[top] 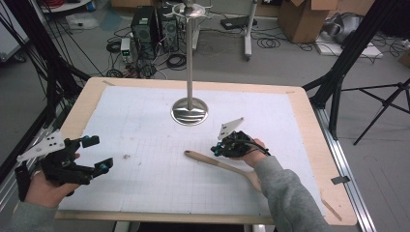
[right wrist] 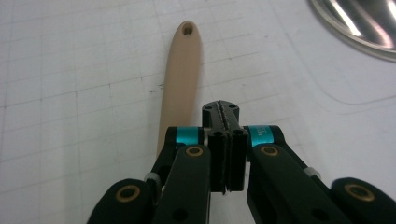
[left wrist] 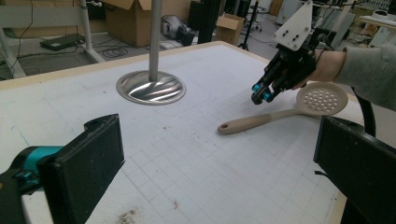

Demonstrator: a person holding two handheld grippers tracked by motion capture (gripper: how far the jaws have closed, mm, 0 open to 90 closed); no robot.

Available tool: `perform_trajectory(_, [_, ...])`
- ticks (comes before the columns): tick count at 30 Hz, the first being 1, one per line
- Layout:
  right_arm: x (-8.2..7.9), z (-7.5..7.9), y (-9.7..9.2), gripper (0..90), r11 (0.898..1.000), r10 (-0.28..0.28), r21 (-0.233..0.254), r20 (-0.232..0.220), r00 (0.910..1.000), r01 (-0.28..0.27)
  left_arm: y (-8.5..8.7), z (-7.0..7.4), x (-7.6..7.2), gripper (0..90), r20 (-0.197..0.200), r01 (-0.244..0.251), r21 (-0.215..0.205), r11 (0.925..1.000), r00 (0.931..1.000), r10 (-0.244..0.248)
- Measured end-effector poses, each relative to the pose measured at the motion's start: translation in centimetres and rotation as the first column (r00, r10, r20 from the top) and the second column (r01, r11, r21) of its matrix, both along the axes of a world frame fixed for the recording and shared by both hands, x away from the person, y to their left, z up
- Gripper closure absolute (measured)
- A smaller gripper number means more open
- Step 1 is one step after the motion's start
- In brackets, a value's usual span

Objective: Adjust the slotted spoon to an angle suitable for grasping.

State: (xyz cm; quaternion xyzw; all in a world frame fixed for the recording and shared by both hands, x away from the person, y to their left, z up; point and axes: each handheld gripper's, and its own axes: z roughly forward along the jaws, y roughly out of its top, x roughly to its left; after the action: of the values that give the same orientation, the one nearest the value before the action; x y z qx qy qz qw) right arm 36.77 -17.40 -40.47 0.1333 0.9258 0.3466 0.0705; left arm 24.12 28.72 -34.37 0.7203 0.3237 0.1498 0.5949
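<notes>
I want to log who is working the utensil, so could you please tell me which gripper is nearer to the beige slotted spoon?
Right. The right gripper hovers shut just above the beige slotted spoon, while the left gripper waits open, well away.

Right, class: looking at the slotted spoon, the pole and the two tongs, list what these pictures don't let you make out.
- Slotted spoon, high view: its bowl is behind the sleeve.
- Right gripper view: the spoon's handle passes under the shut right tongs, so the bowl is hidden.
- Pole, left gripper view: top cut off by the upper edge.
- Left tongs, left gripper view: open; bodies cut off by the lower edge.
- Specks on the mat: too small to identify.
</notes>
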Motion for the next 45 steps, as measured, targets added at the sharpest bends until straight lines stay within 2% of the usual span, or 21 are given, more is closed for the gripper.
perform_trajectory(8, [-1.6, 2.6, -2.4, 89.2, 0.997, -0.010, 0.079, 0.037, 0.9993, 0.007, -0.3, 0.5, -0.1, 2.0, 0.018, 0.003, -0.001, 1.0000, 0.9998, -0.003])
perform_trajectory(12, [-2.1, 3.5, -3.4, 70.8, 0.991, -0.017, 0.135, 0.010, 0.9998, 0.016, -0.5, 0.9, 0.0, 2.0, 0.025, 0.008, -0.010, 0.9999, 0.9997, -0.008])
perform_trajectory(14, [-2.5, 3.9, -3.9, 65.3, 0.987, -0.017, 0.163, 0.039, 0.9991, 0.011, -0.5, 1.0, 0.0, 2.0, 0.029, 0.012, -0.008, 0.9999, 0.9995, -0.012])
perform_trajectory(17, [-3.0, 4.5, -4.6, 57.3, 0.978, -0.040, 0.205, 0.038, 0.9985, 0.031, -0.5, 1.1, 0.2, 2.0, 0.031, 0.014, -0.017, 0.9998, 0.9994, -0.013])
perform_trajectory(18, [-3.1, 4.7, -4.8, 52.0, 0.977, -0.041, 0.209, 0.041, 0.9983, 0.032, -0.5, 1.1, 0.3, 2.0, 0.029, 0.014, -0.021, 0.9997, 0.9995, -0.013])
perform_trajectory(21, [-3.4, 5.2, -5.3, 38.4, 0.969, -0.029, 0.246, -0.034, 0.9990, 0.037, -0.6, 1.2, 0.5, 2.0, 0.032, 0.018, -0.022, 0.9996, 0.9993, -0.017])
perform_trajectory(24, [-3.5, 5.3, -5.7, 26.3, 0.968, -0.049, 0.243, -0.071, 0.9963, 0.065, -0.8, 1.3, 0.6, 2.0, 0.033, 0.022, -0.022, 0.9995, 0.9992, -0.021])
perform_trajectory(26, [-3.6, 5.3, -5.9, 14.3, 0.968, -0.074, 0.232, -0.085, 0.9936, 0.092, -0.9, 1.3, 0.7, 2.0, 0.034, 0.024, -0.026, 0.9994, 0.9991, -0.023])
perform_trajectory(32, [-4.7, 4.6, -6.7, 13.0, 0.962, -0.068, 0.262, -0.041, 0.9969, 0.076, -0.9, 1.3, 0.9, 2.0, 0.033, 0.024, -0.028, 0.9993, 0.9992, -0.023])
perform_trajectory(34, [-4.9, 4.5, -6.9, 10.9, 0.967, -0.090, 0.236, -0.031, 0.9955, 0.094, -0.9, 1.3, 0.9, 2.0, 0.034, 0.024, -0.029, 0.9993, 0.9992, -0.023])
perform_trajectory(35, [-5.0, 4.5, -6.9, 10.9, 0.966, -0.092, 0.242, -0.018, 0.9956, 0.094, -0.9, 1.4, 0.9, 2.0, 0.036, 0.024, -0.030, 0.9993, 0.9991, -0.023])
perform_trajectory(37, [-5.2, 4.3, -7.0, 10.9, 0.968, -0.080, 0.239, -0.020, 0.9965, 0.083, -0.9, 1.4, 1.0, 2.0, 0.038, 0.026, -0.032, 0.9991, 0.9989, -0.025])
perform_trajectory(45, [-5.4, 3.6, -7.4, 10.8, 0.974, -0.092, 0.208, -0.023, 0.9955, 0.095, -1.3, 1.4, 1.2, 2.0, 0.039, 0.038, -0.031, 0.9988, 0.9986, -0.037])
